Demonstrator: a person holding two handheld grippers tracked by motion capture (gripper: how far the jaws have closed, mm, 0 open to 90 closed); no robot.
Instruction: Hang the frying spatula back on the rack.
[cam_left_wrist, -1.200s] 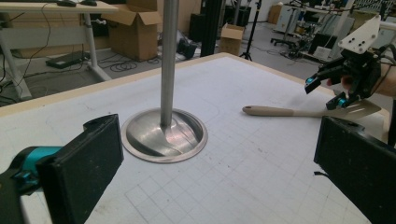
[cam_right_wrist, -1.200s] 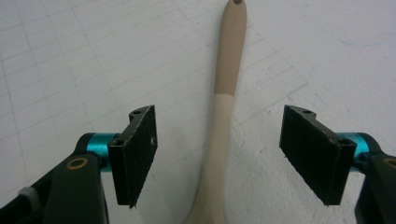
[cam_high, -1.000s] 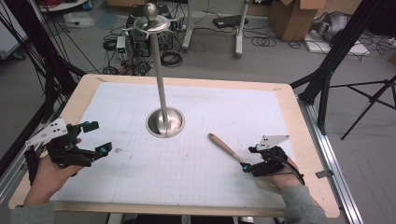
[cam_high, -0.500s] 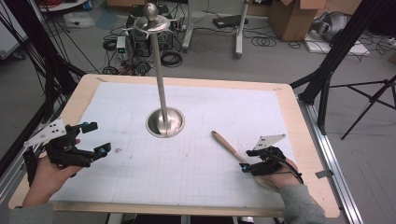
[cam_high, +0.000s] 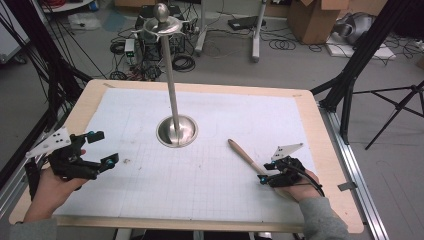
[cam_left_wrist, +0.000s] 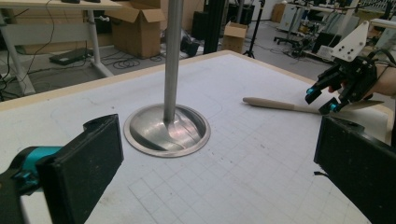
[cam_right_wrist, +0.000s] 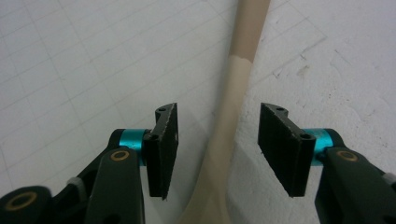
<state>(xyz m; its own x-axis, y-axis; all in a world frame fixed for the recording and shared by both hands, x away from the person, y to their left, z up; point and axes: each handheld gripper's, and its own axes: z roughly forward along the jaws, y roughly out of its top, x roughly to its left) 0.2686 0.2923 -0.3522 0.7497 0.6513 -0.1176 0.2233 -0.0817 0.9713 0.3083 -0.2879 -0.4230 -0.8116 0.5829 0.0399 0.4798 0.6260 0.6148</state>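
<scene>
Both hand-held grippers rest low over a white gridded sheet (cam_high: 210, 200) covering a wooden table (cam_high: 327, 150). At the person's right, the right gripper (cam_high: 264, 173) sits with its jaws spread apart on either side of a pale wooden spatula (cam_high: 245, 155), one jaw to each side of the handle with a clear gap between pad and wood, so it has hold of nothing. In the right gripper view, the right gripper (cam_right_wrist: 218, 149) looks straight down the spatula (cam_right_wrist: 233, 112), which lies flat on the sheet and widens toward the bottom edge, probably into its blade, though that end is cut off. The spatula's handle points toward a polished metal stand (cam_high: 177, 131), a round dished base with a tall thin pole rising from its middle, placed near the centre of the sheet. At the person's left, the left gripper (cam_high: 102, 147) is held well apart from the stand, jaws wide open and empty. In the left gripper view, the left gripper (cam_left_wrist: 219, 163) faces the stand (cam_left_wrist: 166, 130), with the spatula (cam_left_wrist: 275, 104) and the other gripper beyond.
</scene>
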